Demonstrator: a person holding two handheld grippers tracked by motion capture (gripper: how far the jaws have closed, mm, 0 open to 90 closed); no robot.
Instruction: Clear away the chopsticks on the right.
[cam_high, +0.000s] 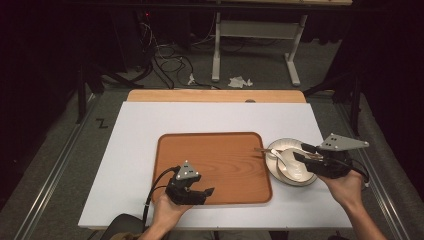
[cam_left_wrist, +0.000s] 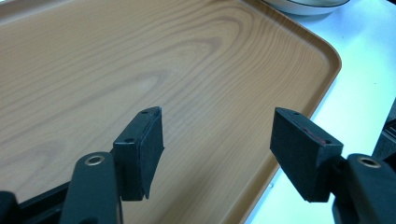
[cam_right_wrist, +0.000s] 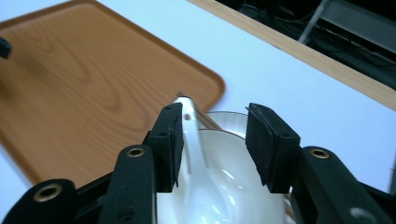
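A white bowl (cam_high: 295, 172) stands on the white table just right of a wooden tray (cam_high: 215, 150). In it lies a white spoon (cam_high: 279, 156) with its handle pointing toward the tray. My right gripper (cam_high: 300, 152) hovers open over the bowl. In the right gripper view the spoon handle (cam_right_wrist: 192, 140) runs up beside the left jaw of the gripper (cam_right_wrist: 215, 122), above the bowl (cam_right_wrist: 233, 186). My left gripper (cam_high: 207, 192) is open and holds nothing, low over the tray's near edge. In the left gripper view its jaws (cam_left_wrist: 218, 126) stand wide apart above the bare tray (cam_left_wrist: 140, 60).
The white tabletop (cam_high: 135, 150) has a wooden strip (cam_high: 215, 96) along its far edge. Beyond it stand a table frame (cam_high: 255, 45), cables and crumpled paper (cam_high: 239, 81) on the floor. The bowl's rim (cam_left_wrist: 308, 5) shows past the tray's corner in the left gripper view.
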